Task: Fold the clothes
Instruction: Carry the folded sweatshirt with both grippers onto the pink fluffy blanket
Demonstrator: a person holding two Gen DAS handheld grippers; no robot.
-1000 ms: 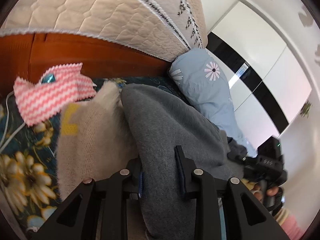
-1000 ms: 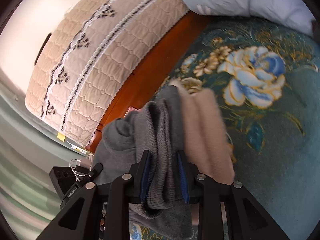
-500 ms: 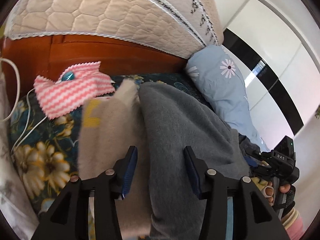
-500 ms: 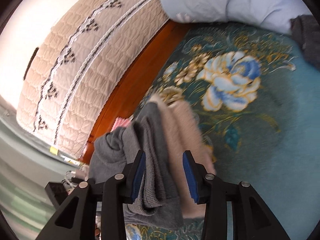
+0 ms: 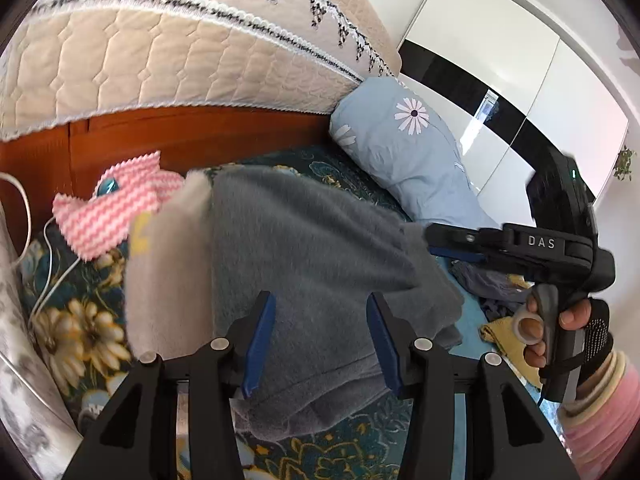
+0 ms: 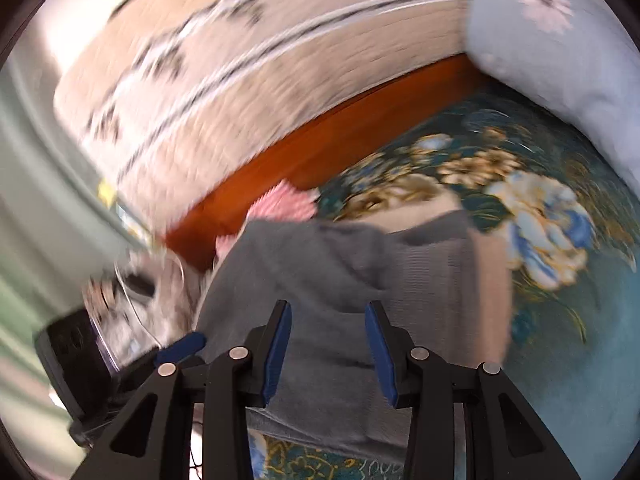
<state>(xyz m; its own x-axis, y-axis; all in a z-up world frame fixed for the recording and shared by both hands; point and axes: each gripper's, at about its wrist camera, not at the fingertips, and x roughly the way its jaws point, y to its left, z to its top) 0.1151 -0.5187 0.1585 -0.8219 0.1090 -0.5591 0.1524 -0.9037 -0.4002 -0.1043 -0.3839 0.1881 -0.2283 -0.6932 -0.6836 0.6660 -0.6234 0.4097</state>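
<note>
A grey garment (image 5: pixel 312 248) lies folded over a fuzzy beige garment (image 5: pixel 168 264) on the floral bedspread (image 5: pixel 72 332). My left gripper (image 5: pixel 320 304) hovers open just above the grey fabric, its blue pads clear of the cloth. In the left wrist view my right gripper (image 5: pixel 444 240) reaches in from the right at the garment's far edge, held by a hand (image 5: pixel 560 320). The blurred right wrist view shows my right gripper (image 6: pixel 328 312) open over the grey garment (image 6: pixel 340 264), with the beige garment (image 6: pixel 490 280) showing beside it.
A pink zigzag cloth (image 5: pixel 116 208) lies by the wooden bed frame (image 5: pixel 200 136), under a quilted headboard (image 5: pixel 160 48). A blue daisy pillow (image 5: pixel 400 148) lies at the back right. A white cable (image 5: pixel 52 264) runs at left. Loose clothes (image 5: pixel 492 284) lie at right.
Both grippers were shut on the grey garment, then opened and let it go. Both have drawn back and up from it, and the right one has rolled.
</note>
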